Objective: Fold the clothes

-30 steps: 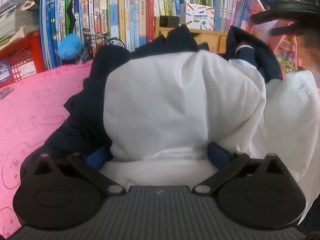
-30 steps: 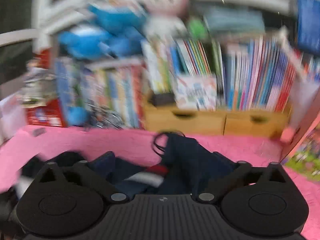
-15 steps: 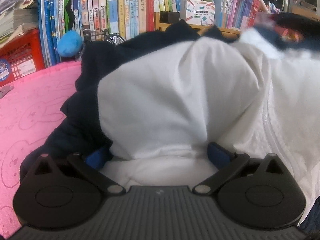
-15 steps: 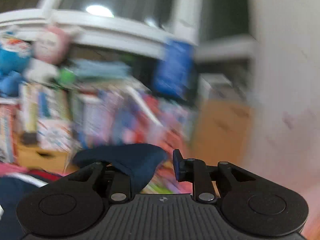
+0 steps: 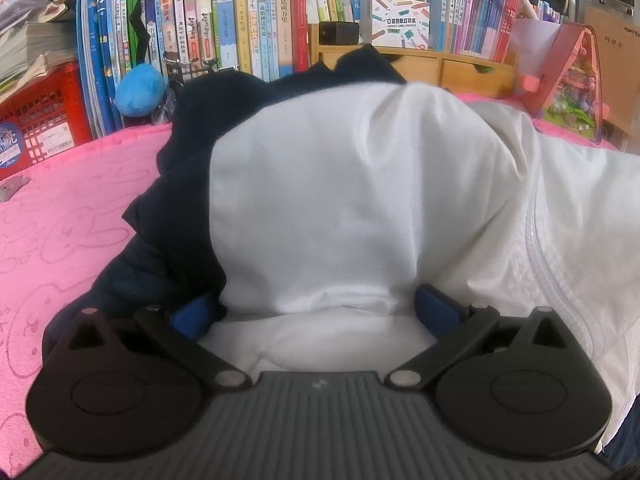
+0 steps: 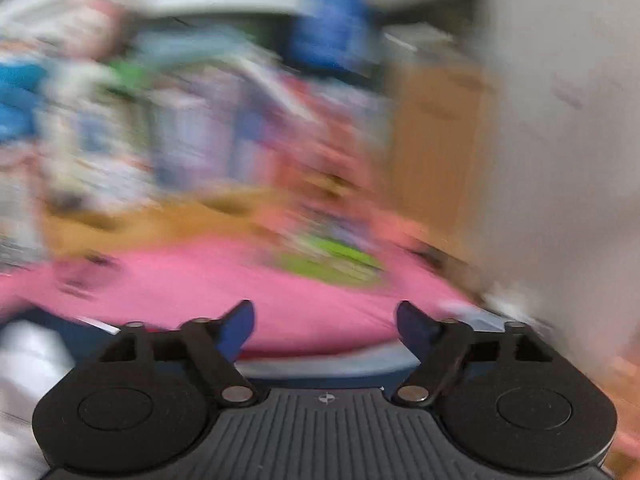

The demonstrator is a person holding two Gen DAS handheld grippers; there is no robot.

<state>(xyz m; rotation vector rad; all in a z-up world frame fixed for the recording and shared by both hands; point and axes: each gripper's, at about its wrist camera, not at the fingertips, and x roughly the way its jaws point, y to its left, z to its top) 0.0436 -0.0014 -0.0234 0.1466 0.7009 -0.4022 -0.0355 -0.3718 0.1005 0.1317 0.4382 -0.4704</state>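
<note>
A crowded bookshelf (image 5: pixel 248 20) is standing along the back of a tabletop (image 5: pixel 60 208) covered in a pink cloth, with a red crate (image 5: pixel 40 120) at the left and a low wooden drawer unit (image 5: pixel 448 68) under the books. On the cloth a white and navy garment (image 5: pixel 344 192) is lying in a high bunched heap, the white panel mounded up in front and the navy part spilling behind it and off to the left.

The left tongs (image 5: pixel 316 312) are standing wide apart, pushed in at the near foot of the heap, with white fabric bulging between the blue pads; the pads are flanking the cloth, and whether they are actually pinching it cannot be told from here, so this reads as pinning more than gripping.

The right tongs (image 6: pixel 325 322) are opening, with nothing between them; only pink cloth is showing in the gap, and the view is heavily blurred. A navy edge with a pale band (image 6: pixel 320 368) is lying just beneath them.

The step in hand looks like the gap between two folds: one grip let go, the next not yet taken. The next move probably calls for the right tongs to find a free edge or sleeve of the garment, close on it, and draw it across while the left side is keeping the heap from sliding.
</note>
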